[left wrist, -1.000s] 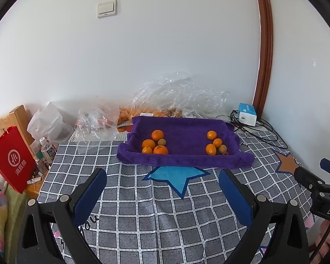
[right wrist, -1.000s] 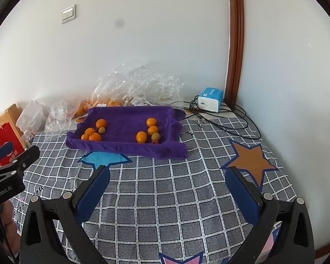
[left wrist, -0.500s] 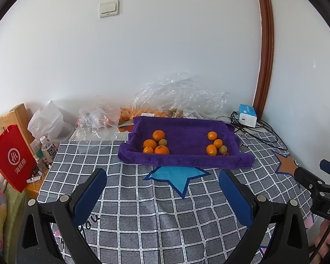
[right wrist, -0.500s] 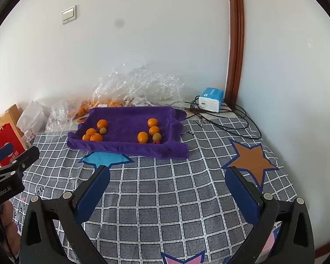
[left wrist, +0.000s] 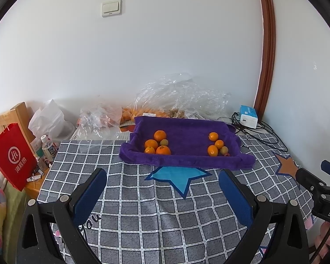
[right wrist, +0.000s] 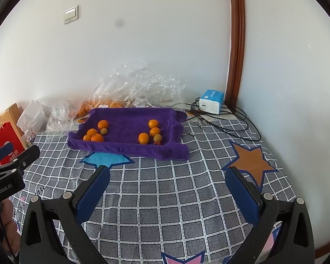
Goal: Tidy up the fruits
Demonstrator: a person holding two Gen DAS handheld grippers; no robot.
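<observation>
A purple cloth tray (left wrist: 187, 132) (right wrist: 129, 116) lies at the back of the checked tablecloth. It holds two groups of fruit: several oranges with one small greenish fruit on the left (left wrist: 157, 144) (right wrist: 96, 132), and three oranges with a greenish fruit and a small red one on the right (left wrist: 216, 146) (right wrist: 150, 133). My left gripper (left wrist: 162, 189) is open and empty, well short of the tray. My right gripper (right wrist: 168, 184) is open and empty, also short of the tray.
Crumpled clear plastic bags with more oranges (left wrist: 178, 101) lie behind the tray. A white and blue box (left wrist: 248, 113) with black cables (right wrist: 222, 121) is at the back right. A red paper bag (left wrist: 13, 154), a bottle (left wrist: 48, 147) and a wooden chair stand off the left edge.
Both views have shifted slightly; the tray sits a little lower and nearer in frame. Both grippers stay open and empty.
</observation>
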